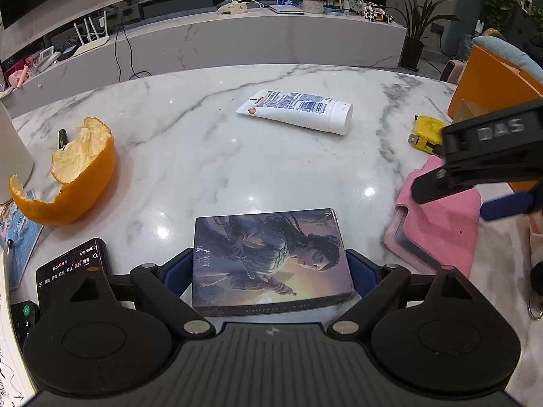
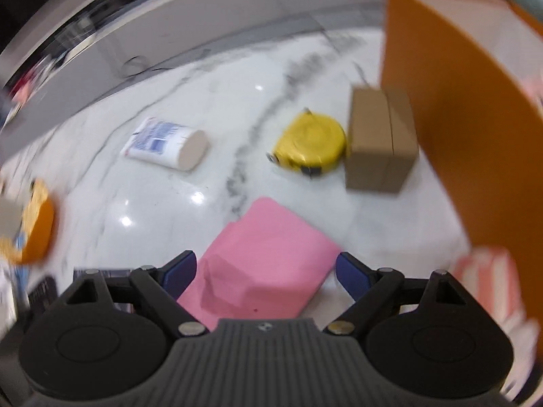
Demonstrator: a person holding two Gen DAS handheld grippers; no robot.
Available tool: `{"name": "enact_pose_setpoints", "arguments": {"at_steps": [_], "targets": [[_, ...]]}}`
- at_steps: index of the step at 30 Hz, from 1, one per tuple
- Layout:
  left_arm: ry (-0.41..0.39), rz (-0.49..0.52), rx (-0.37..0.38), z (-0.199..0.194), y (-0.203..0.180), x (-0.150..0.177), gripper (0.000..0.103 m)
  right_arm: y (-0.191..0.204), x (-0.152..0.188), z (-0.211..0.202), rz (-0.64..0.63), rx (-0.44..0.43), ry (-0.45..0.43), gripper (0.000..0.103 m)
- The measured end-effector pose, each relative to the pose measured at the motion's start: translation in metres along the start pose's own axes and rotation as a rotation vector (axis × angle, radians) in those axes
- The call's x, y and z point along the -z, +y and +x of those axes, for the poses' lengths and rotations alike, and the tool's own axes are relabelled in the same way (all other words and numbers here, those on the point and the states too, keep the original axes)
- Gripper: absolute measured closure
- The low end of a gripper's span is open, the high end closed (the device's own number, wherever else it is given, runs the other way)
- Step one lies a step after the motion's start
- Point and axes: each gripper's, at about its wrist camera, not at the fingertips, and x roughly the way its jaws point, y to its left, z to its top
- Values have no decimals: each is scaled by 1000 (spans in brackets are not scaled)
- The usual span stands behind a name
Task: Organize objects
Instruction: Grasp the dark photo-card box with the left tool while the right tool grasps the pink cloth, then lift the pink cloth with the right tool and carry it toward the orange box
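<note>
White grey-veined marble desk, contents as laid out:

- Left hand-held gripper: blue pads pressed against both long sides of a book with a dark illustrated cover, which lies flat at the near edge of the desk.
- Right hand-held gripper: jaws spread wide, blue fingers either side of a pink wallet-style case; a gap shows at the right finger, no squeeze visible. The case rests flat on the desk. Picture blurred.
- White squeeze tube with blue print and a barcode: on its side, mid-desk, well apart from the book.
- Yellow round tape measure: beyond the pink case, just beside a small brown cardboard box; whether they touch cannot be told.
- Tall orange panel: upright at the right edge, directly behind the cardboard box.
- Hollow orange peel, cup-shaped: at the left, open side up, with a small black object behind it.
- Black smartphone, screen lit: near-left corner, beside the left gripper's arm.
- Blue illustrated booklet: far left, partly under the peel's edge
</note>
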Motion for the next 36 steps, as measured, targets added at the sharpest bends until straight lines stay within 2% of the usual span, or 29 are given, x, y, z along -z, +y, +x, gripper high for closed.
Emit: {"name": "enact_pose_setpoints", "arguments": {"at_steps": [3,6,9,12,17,25,28,32,36], "targets": [[0,1,1,0,0,0,0,7,6,6,53,37,-9,11],[-1,10,5,-1,-2,2,0,19,9,10,18,82,-33,8],[-1,26,11,-2,-4,3,0,31,12,15,-97,113,-42,7],[2,37,20,-2,-4,3,0,39,13,19,-244,141,-14,9],[20,85,53,-7,-9,8,0,31,13,15,-438,60,59,10],[41,196,132,-35,-34,41,0,6,43,-5,-778,-75,92,10],[57,233,153,-50,-48,60,0,-5,59,-15,-848,-110,89,10],[58,229,151,-68,-61,83,0,-14,74,-24,-920,-127,117,10],[40,228,149,-80,-70,98,0,-17,82,-27,-932,-120,124,7]]}}
